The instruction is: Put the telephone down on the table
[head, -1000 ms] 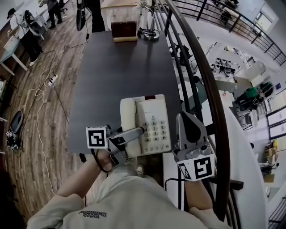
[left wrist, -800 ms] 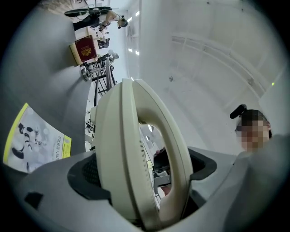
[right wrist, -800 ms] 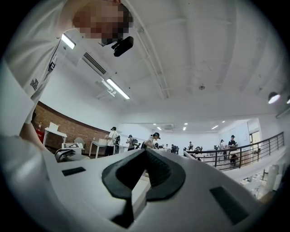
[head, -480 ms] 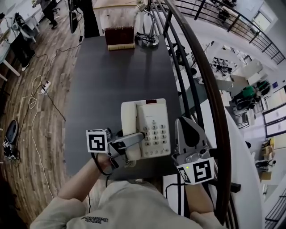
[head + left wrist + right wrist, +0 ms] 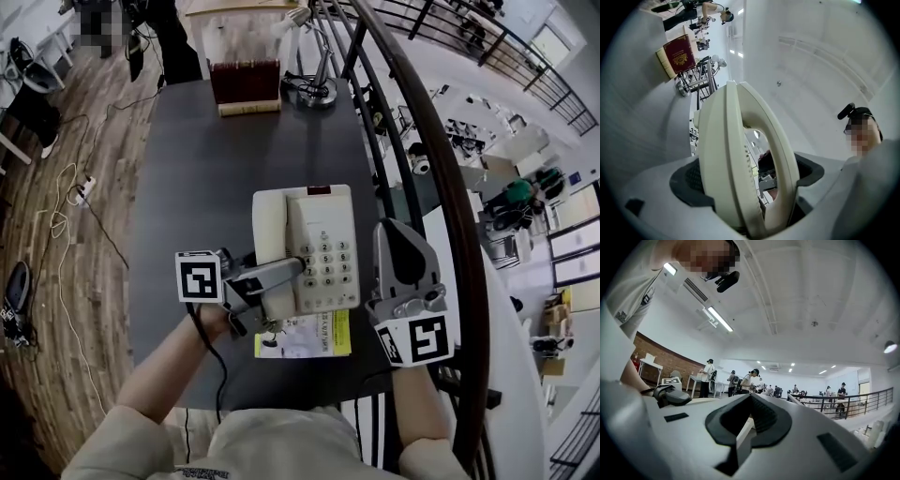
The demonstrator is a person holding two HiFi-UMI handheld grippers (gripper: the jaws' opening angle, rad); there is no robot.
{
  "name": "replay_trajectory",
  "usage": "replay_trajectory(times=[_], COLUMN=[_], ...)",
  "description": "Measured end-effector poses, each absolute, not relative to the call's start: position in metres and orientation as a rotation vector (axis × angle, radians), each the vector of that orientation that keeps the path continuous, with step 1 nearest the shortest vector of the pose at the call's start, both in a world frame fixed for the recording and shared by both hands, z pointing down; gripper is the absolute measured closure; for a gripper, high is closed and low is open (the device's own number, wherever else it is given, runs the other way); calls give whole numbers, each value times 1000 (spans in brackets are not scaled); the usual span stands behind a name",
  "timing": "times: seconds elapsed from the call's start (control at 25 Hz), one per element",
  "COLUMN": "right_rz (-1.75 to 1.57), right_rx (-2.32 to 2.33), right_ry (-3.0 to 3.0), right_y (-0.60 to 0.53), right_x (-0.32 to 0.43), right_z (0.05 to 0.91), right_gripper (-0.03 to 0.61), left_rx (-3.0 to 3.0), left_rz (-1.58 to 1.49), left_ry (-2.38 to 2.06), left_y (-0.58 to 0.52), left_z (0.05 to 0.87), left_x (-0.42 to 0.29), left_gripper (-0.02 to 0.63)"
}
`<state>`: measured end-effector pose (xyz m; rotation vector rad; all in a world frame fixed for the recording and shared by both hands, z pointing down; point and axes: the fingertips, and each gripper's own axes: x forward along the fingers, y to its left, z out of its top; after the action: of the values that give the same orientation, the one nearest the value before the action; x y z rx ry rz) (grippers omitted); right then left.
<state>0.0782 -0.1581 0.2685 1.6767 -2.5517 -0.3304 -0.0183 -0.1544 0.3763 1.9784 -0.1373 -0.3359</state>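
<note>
A cream push-button telephone (image 5: 309, 248) with its handset on the cradle is over the near part of the dark table (image 5: 234, 159). My left gripper (image 5: 292, 273) is shut on its left side, across the handset. In the left gripper view the telephone (image 5: 740, 159) stands edge-on between the jaws of the left gripper (image 5: 750, 187). Whether it rests on the table or hangs above it I cannot tell. My right gripper (image 5: 394, 230) is just right of the telephone, apart from it and pointing away from me. The right gripper (image 5: 750, 416) is shut and holds nothing.
A yellow and white leaflet (image 5: 305, 336) lies on the table under the telephone's near edge. At the table's far end stand a red book (image 5: 244, 82) and a lamp base (image 5: 314, 90). A dark curved railing (image 5: 427, 150) runs along the table's right side.
The telephone and my left gripper have shifted a little away from me over the table. The leaflet now shows beneath the telephone's near edge. The right gripper stays beside it.
</note>
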Motion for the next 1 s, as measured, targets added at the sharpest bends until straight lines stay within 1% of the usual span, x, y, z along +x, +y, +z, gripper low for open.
replay_trajectory(times=[0.2, 0.44, 1.0], right_rz=[-379, -363, -214], right_rx=[1680, 1664, 1706], right_ry=[-2549, -2554, -2538], right_y=[-203, -253, -352], right_x=[89, 104, 150], right_z=[276, 303, 381], right_gripper=[577, 577, 577], left_rx=[1945, 1930, 1947], left_rz=[-342, -332, -229], left_ry=[-167, -174, -202], left_y=[-198, -242, -345], left_z=[388, 411, 487], left_x=[0, 27, 85], left_gripper=[114, 114, 114])
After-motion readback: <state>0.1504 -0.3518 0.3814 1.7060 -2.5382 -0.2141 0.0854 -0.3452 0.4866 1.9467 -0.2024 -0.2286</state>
